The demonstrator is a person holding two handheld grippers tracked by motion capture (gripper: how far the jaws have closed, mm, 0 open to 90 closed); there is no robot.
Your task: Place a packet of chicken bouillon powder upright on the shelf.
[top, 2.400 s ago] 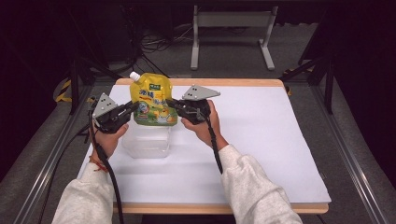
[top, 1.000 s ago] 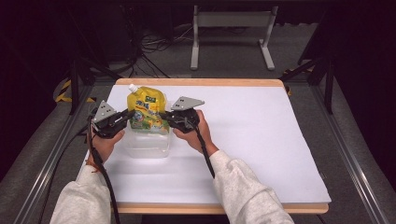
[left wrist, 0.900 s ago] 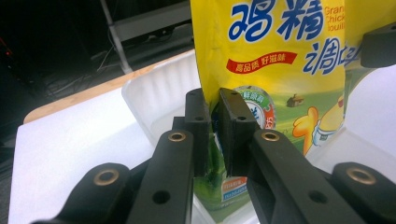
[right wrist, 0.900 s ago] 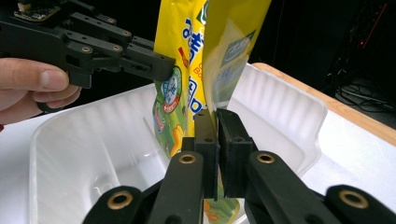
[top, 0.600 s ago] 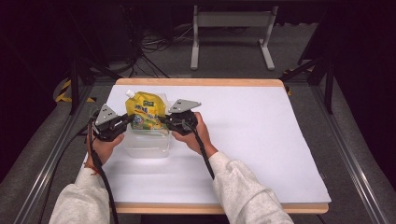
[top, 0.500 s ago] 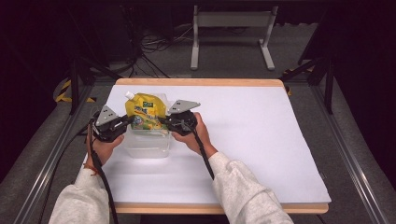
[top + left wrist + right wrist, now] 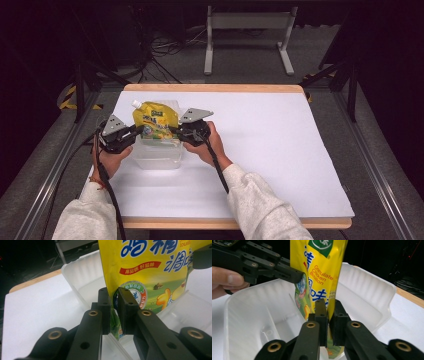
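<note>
A yellow spouted pouch point(image 7: 155, 122) of chicken bouillon hangs tilted over a clear plastic tub point(image 7: 156, 156) on the table's left side. My left gripper point(image 7: 134, 132) is shut on the pouch's point(image 7: 150, 272) left lower edge, its own midpoint point(image 7: 114, 311) pinching the printed film. My right gripper point(image 7: 176, 132) is shut on the pouch's point(image 7: 322, 270) opposite edge, with its tips point(image 7: 328, 320) closed on the film. The pouch bottom sits inside the tub's point(image 7: 262, 315) walls. The white cap point(image 7: 135, 103) points to the far left.
White paper covers the table point(image 7: 280, 145), with wide free room to the right and in front of the tub. A wooden table edge point(image 7: 215, 88) runs along the back. Dark floor, cables and a metal stand lie beyond it.
Both grippers have carried the pouch leftward and lowered it, tilting it back, so its bottom now sits down in the clear tub.
</note>
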